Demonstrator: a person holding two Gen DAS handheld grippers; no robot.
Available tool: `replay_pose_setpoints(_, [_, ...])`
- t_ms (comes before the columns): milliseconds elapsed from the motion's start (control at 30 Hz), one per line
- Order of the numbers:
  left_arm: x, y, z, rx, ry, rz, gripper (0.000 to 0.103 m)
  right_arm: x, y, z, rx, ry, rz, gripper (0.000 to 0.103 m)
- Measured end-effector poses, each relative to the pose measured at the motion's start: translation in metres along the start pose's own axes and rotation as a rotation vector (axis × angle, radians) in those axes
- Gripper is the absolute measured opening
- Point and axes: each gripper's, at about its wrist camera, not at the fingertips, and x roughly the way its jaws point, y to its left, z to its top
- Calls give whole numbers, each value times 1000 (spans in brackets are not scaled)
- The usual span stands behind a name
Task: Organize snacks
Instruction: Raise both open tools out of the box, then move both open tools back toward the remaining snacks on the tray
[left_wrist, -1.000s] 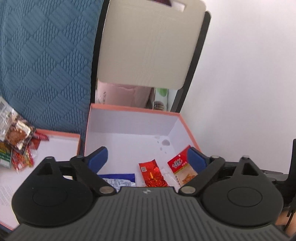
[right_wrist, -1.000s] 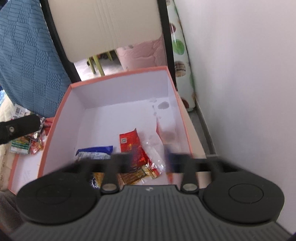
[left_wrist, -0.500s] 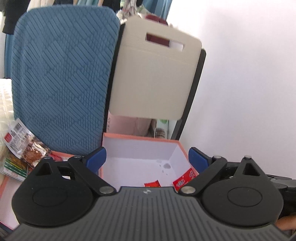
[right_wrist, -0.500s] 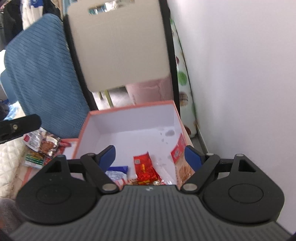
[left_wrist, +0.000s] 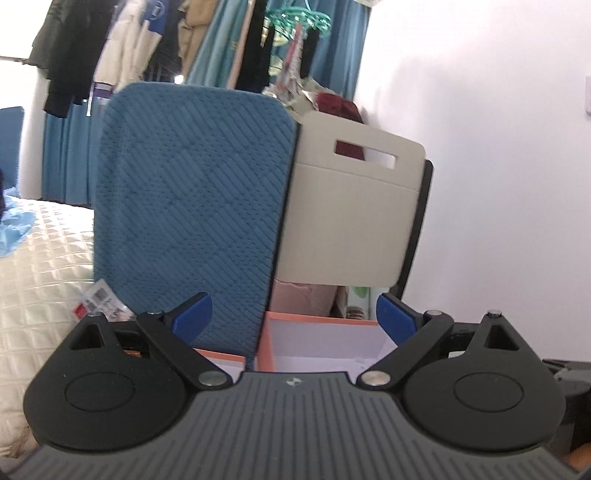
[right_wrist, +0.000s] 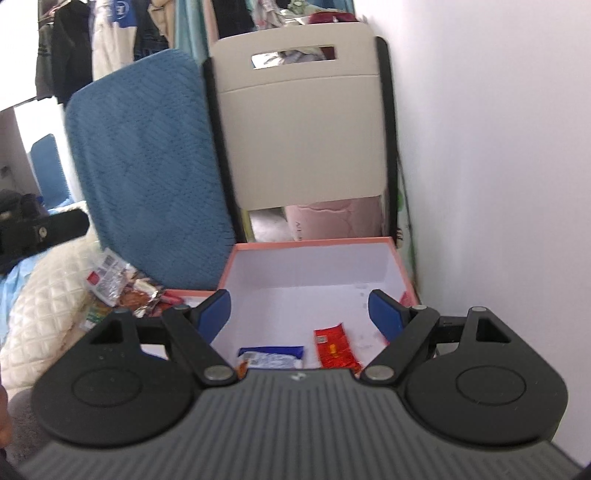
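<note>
- Daylight floods both views; the white wall (left_wrist: 480, 147) at right is nearly washed out.
- The upper left of the left wrist view blows out to pure white.
- Strong fisheye bending at the edges (the cream chair back (right_wrist: 303, 122) bows visibly).
- Slight motion blur softens hanging clothes (left_wrist: 110, 48) and chair edges; shadows are faint.

Ahead of your right gripper (right_wrist: 297, 310), the orange-rimmed box (right_wrist: 310, 242) holds a blue-and-white packet (right_wrist: 271, 356) and, just right of it, a red packet (right_wrist: 334, 347). Left of the fingers, the flat box lid (right_wrist: 184, 293) carries a heap of loose snack wrappers (right_wrist: 118, 286), beside the quilted cream bedspread (right_wrist: 44, 310).
</note>
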Motion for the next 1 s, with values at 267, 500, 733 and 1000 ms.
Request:
replay_pose_setpoints(267, [-24,36,-13,-45,-26,38,97,0,38,-19,-50,2,47,83])
replay_pose_setpoints(500, [-35,64,-33,-71,-21,84,97,4,62,-32,-80,2,74,83])
replay_pose_setpoints(733, [-37,97,-44,-139,-20,123,97,13,84,-49,-103,25,110,83])
replay_pose_setpoints(1000, [-27,131,-55,-194,13,166,97,25,105,-59,-120,49,126,83])
